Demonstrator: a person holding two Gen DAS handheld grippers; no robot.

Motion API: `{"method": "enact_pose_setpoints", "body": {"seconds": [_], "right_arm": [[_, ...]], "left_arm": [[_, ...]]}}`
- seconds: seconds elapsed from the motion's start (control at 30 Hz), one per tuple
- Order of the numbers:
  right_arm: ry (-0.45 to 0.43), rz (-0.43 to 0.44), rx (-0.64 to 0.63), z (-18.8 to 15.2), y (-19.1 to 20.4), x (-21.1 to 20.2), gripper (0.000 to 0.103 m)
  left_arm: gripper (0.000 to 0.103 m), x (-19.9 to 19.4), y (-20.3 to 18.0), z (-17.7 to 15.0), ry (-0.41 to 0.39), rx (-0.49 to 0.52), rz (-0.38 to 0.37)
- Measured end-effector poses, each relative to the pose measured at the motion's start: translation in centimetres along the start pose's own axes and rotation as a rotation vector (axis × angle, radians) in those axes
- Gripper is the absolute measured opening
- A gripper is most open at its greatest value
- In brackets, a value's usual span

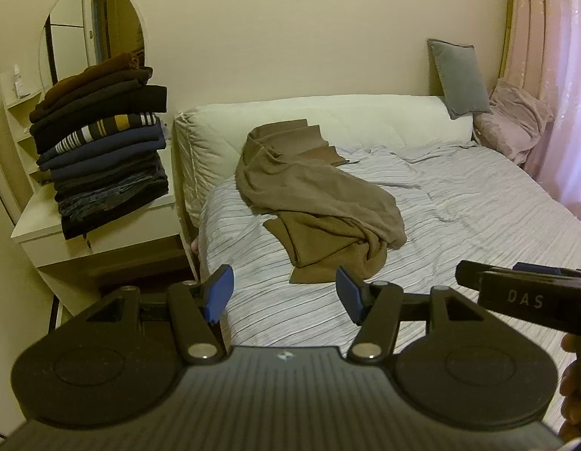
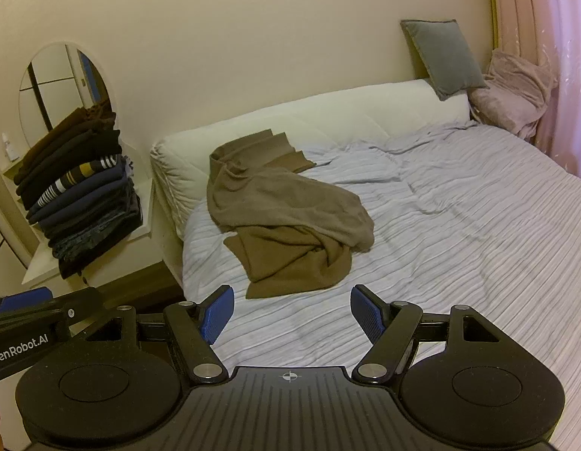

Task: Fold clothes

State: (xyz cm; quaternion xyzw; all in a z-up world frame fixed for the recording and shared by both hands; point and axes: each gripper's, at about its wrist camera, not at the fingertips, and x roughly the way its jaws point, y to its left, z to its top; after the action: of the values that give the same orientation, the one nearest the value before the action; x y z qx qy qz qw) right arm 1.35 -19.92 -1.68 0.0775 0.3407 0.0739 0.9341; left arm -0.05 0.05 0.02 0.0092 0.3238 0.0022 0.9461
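A crumpled brown garment [image 1: 313, 199] [image 2: 286, 221] lies on the striped bed sheet [image 1: 478, 206] [image 2: 459, 225], its far end draped up against the cream headboard. My left gripper [image 1: 284, 293] stands open above the bed's near edge, short of the garment, with nothing between its blue pads. My right gripper [image 2: 292, 315] is open too, hovering over bare sheet just in front of the garment's near corner. Each gripper shows at the edge of the other's view. A stack of folded dark clothes [image 1: 102, 150] [image 2: 80, 203] sits on the white bedside table.
The white bedside table [image 1: 113, 236] [image 2: 46, 267] stands left of the bed under an oval mirror [image 1: 91, 26]. A grey cushion [image 1: 461, 75] [image 2: 444, 56] and a pink blanket [image 1: 515, 124] [image 2: 515, 86] rest at the bed's far right, beside a pink curtain [image 1: 560, 75].
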Motion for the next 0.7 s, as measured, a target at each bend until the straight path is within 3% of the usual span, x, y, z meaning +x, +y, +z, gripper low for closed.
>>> {"method": "enact_pose_setpoints", "body": {"seconds": [0.7], "right_arm": [[-0.016, 0.005, 0.015, 0.9, 0.3, -1.1, 0.072]], "left_arm": [[0.056, -1.5, 0.4, -0.1, -0.015, -0.010, 0.027]]}}
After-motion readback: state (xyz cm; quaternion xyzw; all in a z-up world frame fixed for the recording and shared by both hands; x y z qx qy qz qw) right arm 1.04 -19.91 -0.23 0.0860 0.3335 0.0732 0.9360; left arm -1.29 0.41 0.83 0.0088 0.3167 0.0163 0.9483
